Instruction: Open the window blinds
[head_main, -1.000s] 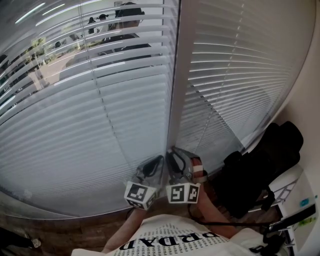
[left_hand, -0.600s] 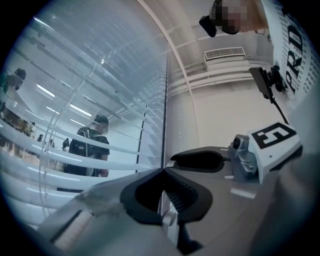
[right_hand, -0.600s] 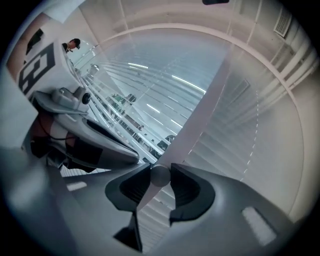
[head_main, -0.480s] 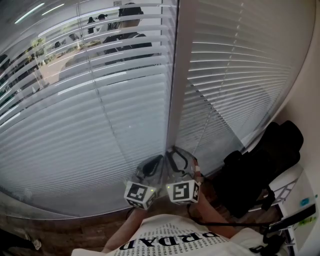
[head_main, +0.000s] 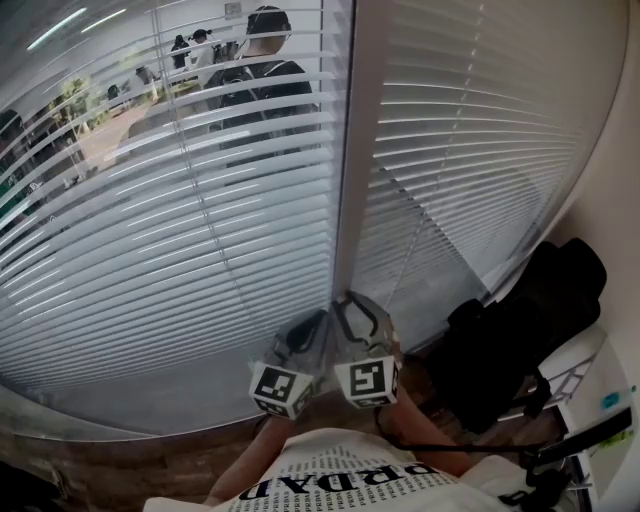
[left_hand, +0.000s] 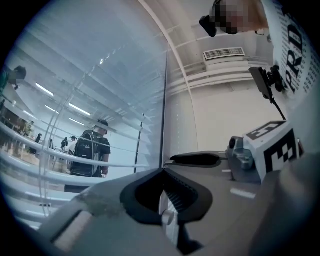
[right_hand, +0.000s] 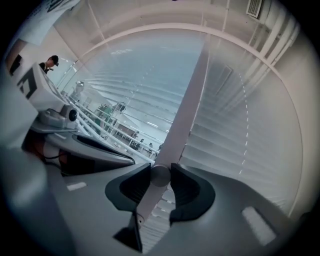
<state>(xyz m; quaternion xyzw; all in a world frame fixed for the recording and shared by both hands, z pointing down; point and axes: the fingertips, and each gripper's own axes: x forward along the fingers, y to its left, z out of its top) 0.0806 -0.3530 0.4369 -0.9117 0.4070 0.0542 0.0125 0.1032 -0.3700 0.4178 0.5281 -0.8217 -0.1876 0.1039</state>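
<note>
Grey moulded left gripper (head_main: 316, 325) and right gripper (head_main: 350, 308), with black pads (right_hand: 189, 189); each bore a white marker cube (head_main: 281, 389) printed with black squares. Person wore a white black-lettered shirt (head_main: 340, 478).

Large black letters "PRDAD" stand on the person's white shirt (head_main: 345, 482) at the bottom of the head view, upside down to the camera. The finer print below them is too small to read. In the left gripper view the same shirt (left_hand: 295, 45) shows "PRD" at the upper right edge. The left cube (head_main: 280, 389) and right cube (head_main: 366, 381) carry black-and-white square markers, with no words.
</note>
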